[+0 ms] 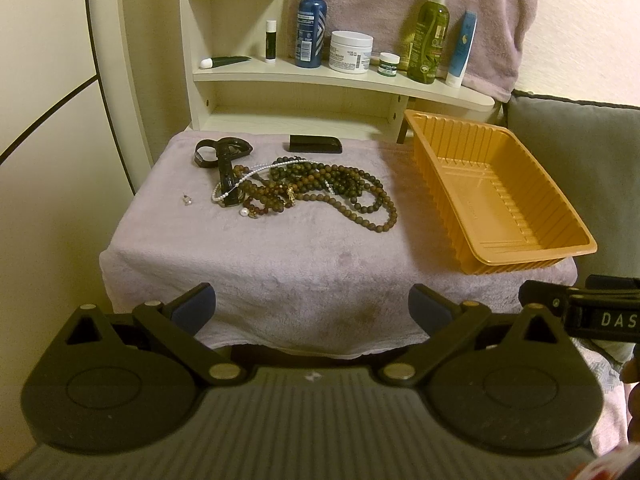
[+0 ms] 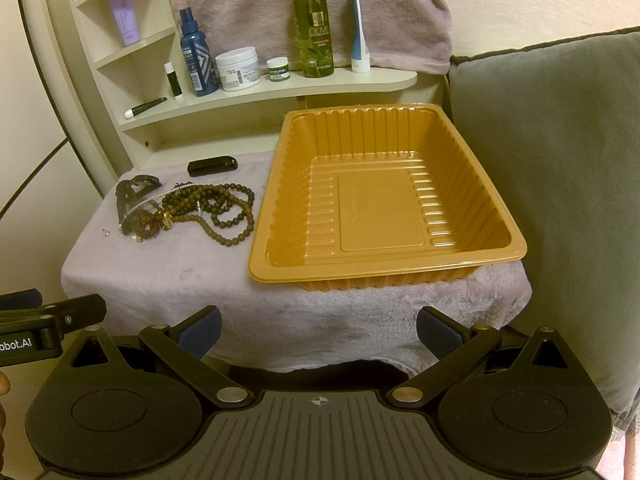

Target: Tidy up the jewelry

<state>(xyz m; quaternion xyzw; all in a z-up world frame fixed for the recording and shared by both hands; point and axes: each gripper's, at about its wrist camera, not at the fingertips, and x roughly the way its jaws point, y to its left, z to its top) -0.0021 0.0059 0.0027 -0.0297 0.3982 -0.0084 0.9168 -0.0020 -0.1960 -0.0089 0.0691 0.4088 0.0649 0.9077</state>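
Several strands in one tangle (image 1: 304, 188): brown and dark bead necklaces, a thin pearl string (image 1: 256, 172), a black watch (image 1: 224, 160), lying left of centre on the towel-covered table (image 1: 280, 272); a tiny stud (image 1: 186, 199) sits apart, further left. Beads likely limp, light, prone to snag; best taken at the loose outer loop nearest the empty orange tray (image 2: 384, 268), right. Left gripper (image 1: 312, 308) and right gripper (image 2: 318, 330) both gape wide, holding nothing, near side.

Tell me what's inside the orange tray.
Nothing: the orange tray shows only its bare ribbed floor and walls. The bead necklaces lie outside it on the towel. What is under the tray cannot be seen.
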